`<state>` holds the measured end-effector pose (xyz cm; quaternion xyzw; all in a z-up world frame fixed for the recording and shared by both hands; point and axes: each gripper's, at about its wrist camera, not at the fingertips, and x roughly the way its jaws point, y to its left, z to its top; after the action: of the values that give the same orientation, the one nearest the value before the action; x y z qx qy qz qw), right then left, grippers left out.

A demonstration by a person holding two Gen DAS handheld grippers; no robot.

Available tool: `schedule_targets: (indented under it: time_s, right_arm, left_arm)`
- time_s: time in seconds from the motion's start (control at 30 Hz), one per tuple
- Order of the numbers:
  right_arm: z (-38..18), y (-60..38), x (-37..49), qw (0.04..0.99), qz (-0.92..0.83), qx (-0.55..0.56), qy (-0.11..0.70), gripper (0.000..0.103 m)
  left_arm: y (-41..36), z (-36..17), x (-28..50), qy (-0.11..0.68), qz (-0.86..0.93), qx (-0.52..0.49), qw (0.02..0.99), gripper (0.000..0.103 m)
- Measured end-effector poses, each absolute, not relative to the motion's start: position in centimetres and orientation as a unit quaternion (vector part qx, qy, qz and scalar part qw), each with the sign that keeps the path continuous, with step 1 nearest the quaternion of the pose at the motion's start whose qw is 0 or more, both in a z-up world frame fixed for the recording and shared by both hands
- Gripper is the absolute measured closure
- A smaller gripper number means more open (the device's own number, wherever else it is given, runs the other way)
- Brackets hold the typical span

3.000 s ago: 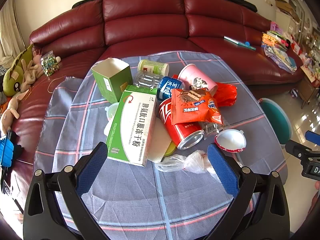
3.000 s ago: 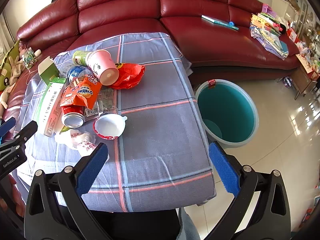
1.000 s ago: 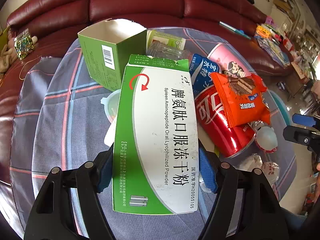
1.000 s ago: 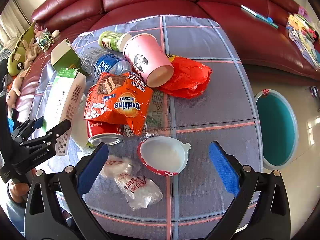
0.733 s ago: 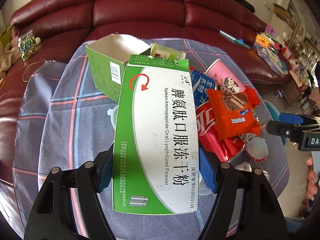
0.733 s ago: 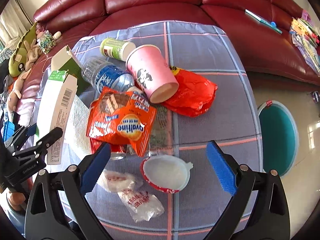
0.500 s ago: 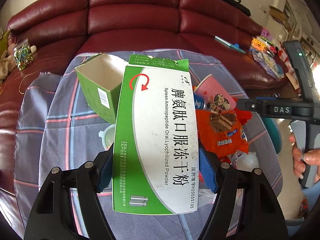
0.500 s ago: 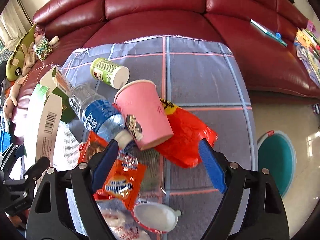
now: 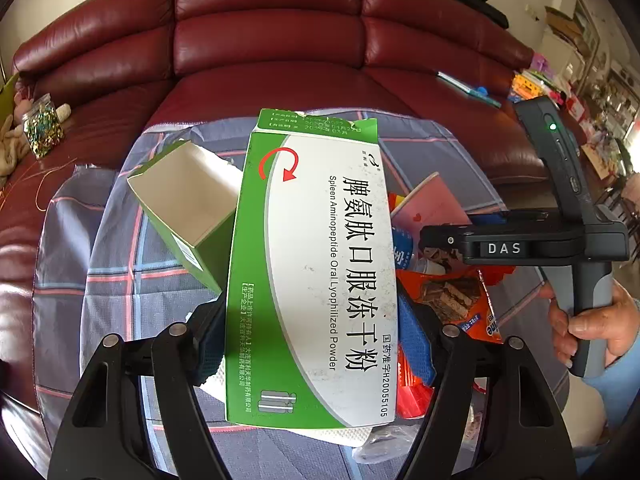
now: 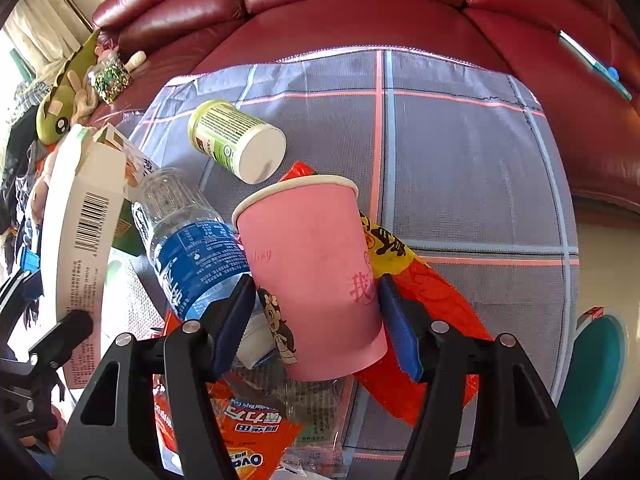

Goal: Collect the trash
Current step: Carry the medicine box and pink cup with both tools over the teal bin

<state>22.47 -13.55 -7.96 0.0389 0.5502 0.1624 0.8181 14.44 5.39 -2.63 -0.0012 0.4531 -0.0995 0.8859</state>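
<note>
While its jaws have been closing, the right claw (image 10: 316, 320) straddles the pink cup (image 10: 312, 272).

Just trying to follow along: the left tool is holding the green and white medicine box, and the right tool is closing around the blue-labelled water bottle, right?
Not quite. The right tool has just been closing around the pink paper cup, not the water bottle, which lies beside it, as the right wrist view shows. The left tool does hold the medicine box.
</note>
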Motion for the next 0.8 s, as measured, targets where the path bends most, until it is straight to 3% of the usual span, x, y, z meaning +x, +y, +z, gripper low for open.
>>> schedule_targets:
  time_s: [0.43, 0.8]
  right_arm:
    - [-1.0, -21.7, 16.0, 0.861, 0.122, 0.096, 0.484, 0.043]
    - [-1.9, -39.0, 7.5, 0.868, -0.011, 0.201, 0.453, 0.043]
  left_arm:
    - [-1.5, 0.5, 13.0, 0.430, -0.148, 0.035, 0.890, 0.030]
    - [-16.3, 0.0, 11.3, 0.440, -0.276, 0.096, 0.849, 0.030]
